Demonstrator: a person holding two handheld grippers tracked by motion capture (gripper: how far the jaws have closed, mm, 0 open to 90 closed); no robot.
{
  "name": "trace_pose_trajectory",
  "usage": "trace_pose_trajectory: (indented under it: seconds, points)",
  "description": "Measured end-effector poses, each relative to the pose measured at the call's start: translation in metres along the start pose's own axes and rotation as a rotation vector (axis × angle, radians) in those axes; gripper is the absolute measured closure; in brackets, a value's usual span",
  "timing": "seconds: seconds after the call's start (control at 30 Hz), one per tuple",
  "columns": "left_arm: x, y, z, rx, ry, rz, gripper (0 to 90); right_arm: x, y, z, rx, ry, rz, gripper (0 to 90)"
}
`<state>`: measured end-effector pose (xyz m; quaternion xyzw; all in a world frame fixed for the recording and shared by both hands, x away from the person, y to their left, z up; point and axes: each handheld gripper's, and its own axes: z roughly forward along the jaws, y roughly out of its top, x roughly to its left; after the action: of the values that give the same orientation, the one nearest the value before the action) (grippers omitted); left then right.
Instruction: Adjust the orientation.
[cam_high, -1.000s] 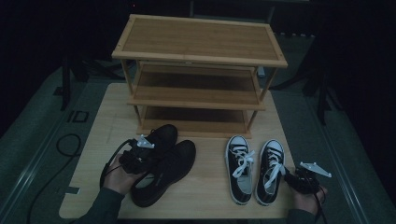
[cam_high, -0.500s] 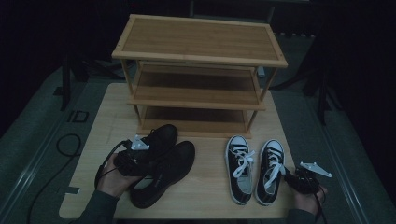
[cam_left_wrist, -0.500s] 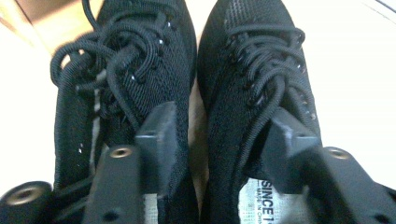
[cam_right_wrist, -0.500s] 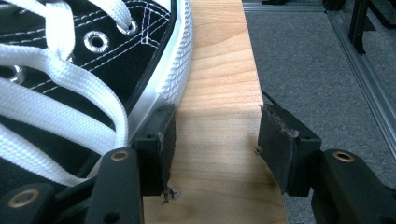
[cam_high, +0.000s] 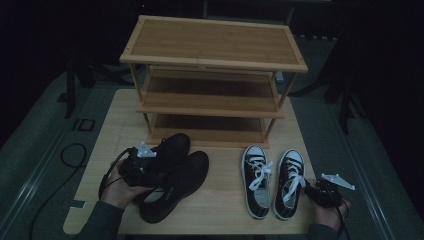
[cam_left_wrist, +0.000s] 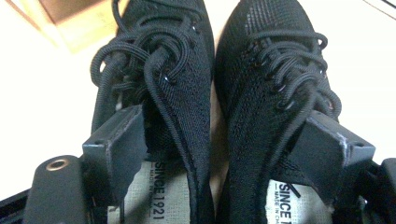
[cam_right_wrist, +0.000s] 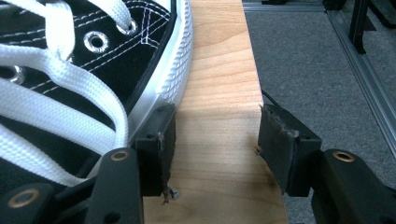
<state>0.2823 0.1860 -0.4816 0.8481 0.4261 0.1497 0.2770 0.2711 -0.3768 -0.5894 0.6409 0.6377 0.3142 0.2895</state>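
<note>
**Left claw straddles the black shoe pair; right claw waits beside the sneakers**

In the lower left of the high view, the left claw sits over the heel end of the pair of black knit lace-up shoes, which lie side by side on the pale wooden tabletop, toes pointing toward the upper right. The left claw view looks down on both shoes: one jaw is sunk into the opening of the left-hand shoe, the other into the opening of the right-hand shoe, so the two touching inner walls stand between them. The jaws are spread, and whether they press on those walls I cannot tell.

At the lower right of the high view, the right claw rests near the tabletop's edge, just beside the pair of black canvas sneakers with white laces and white rubber toes. In the right claw view the jaws are spread wide with bare wood between them, and the left-hand jaw is touching the white sole of the nearer sneaker.

In the upper centre of the high view, behind both pairs, stands a three-tier bamboo shoe rack.
</note>
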Motion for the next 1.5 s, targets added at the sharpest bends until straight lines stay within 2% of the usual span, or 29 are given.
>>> trace_pose_trajectory:
  seconds: [0.03, 0.07, 0.17, 0.2, 0.23, 0.4, 0.47, 0.53, 0.67, 0.77, 0.8, 0.97, 1.23, 1.37, 1.5]
  points:
    - [0.000, 0.000, 0.000, 0.000, 0.000, 0.000, 23.6, 0.000, 0.000, 0.000, 0.000, 0.000, 0.000, 46.1]
    - [0.002, 0.000, 0.005, 0.024, -0.024, -0.003, 27.8, 0.000, 0.000, 0.000, 0.000, 0.000, 0.000, 46.0]
    - [0.003, 0.001, 0.009, 0.047, -0.022, 0.001, 33.3, 0.000, 0.000, 0.000, 0.000, 0.000, 0.000, 46.0]
    - [0.004, 0.002, 0.010, 0.052, -0.046, -0.006, 37.5, 0.000, 0.000, 0.000, 0.000, 0.000, 0.000, 46.0]
    - [0.004, 0.002, 0.010, 0.052, -0.046, -0.006, 40.0, 0.000, 0.000, 0.000, 0.000, 0.000, 0.001, 46.0]
    - [0.009, 0.007, 0.015, 0.109, -0.106, -0.005, 48.5, 0.000, 0.000, 0.000, 0.000, 0.000, 0.001, 46.0]
    - [0.011, 0.009, 0.016, 0.127, -0.136, -0.017, 55.8, 0.000, 0.000, 0.000, 0.000, 0.000, 0.000, 46.0]
    - [0.013, 0.010, 0.018, 0.147, -0.150, -0.024, 58.3, 0.000, 0.000, 0.000, 0.000, 0.000, 0.000, 46.0]
    - [0.013, 0.012, 0.020, 0.158, -0.144, -0.019, 67.6, 0.000, 0.000, 0.000, 0.000, 0.001, 0.002, 46.0]
    - [0.014, 0.011, 0.018, 0.147, -0.128, -0.015, 78.0, 0.000, 0.000, 0.000, 0.000, 0.000, 0.003, 46.0]
    - [0.013, 0.010, 0.017, 0.138, -0.110, -0.013, 81.3, 0.000, 0.000, 0.000, 0.000, 0.001, 0.002, 46.0]
    - [0.009, 0.011, 0.016, 0.135, -0.082, 0.017, 83.4, 0.000, 0.000, 0.000, 0.000, 0.000, 0.001, 46.0]
    - [0.010, 0.010, 0.014, 0.113, -0.085, 0.010, 85.9, 0.000, 0.000, 0.000, 0.000, 0.001, 0.003, 46.0]
    - [0.007, 0.012, 0.013, 0.104, -0.066, 0.019, 86.1, 0.000, 0.000, 0.000, 0.000, 0.001, 0.003, 46.0]
    - [0.006, 0.013, 0.013, 0.100, -0.067, 0.019, 86.3, 0.000, 0.000, 0.000, 0.000, 0.001, 0.003, 45.9]
